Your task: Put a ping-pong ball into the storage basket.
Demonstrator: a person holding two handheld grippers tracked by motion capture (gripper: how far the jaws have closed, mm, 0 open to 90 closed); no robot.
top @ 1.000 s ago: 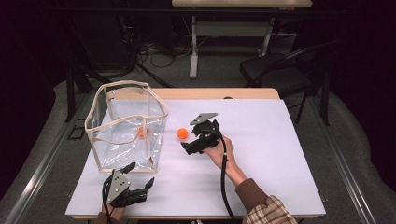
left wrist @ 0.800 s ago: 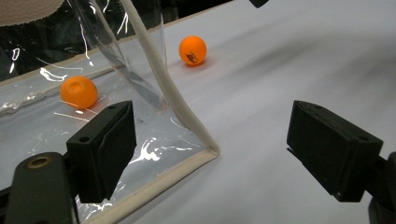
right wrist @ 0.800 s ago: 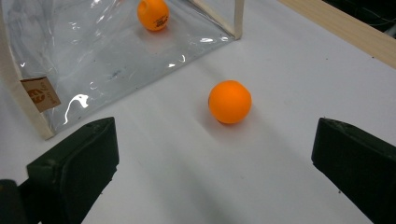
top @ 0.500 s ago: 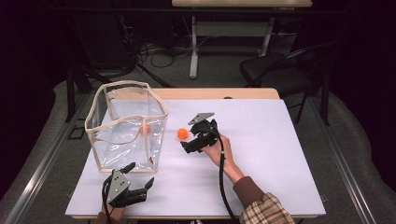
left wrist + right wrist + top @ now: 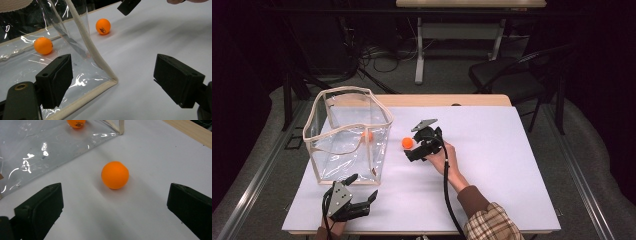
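Observation:
An orange ball (image 5: 407, 143) (image 5: 115, 175) (image 5: 103, 26) lies on the white table just right of a clear plastic bag (image 5: 347, 135) with a cream rim. A second orange ball (image 5: 368, 136) (image 5: 43, 45) (image 5: 76, 123) lies inside the bag. My right gripper (image 5: 415, 148) (image 5: 112, 207) is open, low over the table, its jaws standing to either side of the loose ball and a little short of it. My left gripper (image 5: 362, 192) (image 5: 115, 80) is open near the table's front edge, facing the bag's near corner (image 5: 113, 80), with nothing between its jaws.
The white table top (image 5: 512, 165) has wide free room to the right and front. A wooden strip (image 5: 447, 100) runs along the far edge. A black chair (image 5: 507, 75) and cables stand on the floor behind.
My right gripper has edged slightly toward the loose orange ball. The left gripper and the bag have hardly moved.

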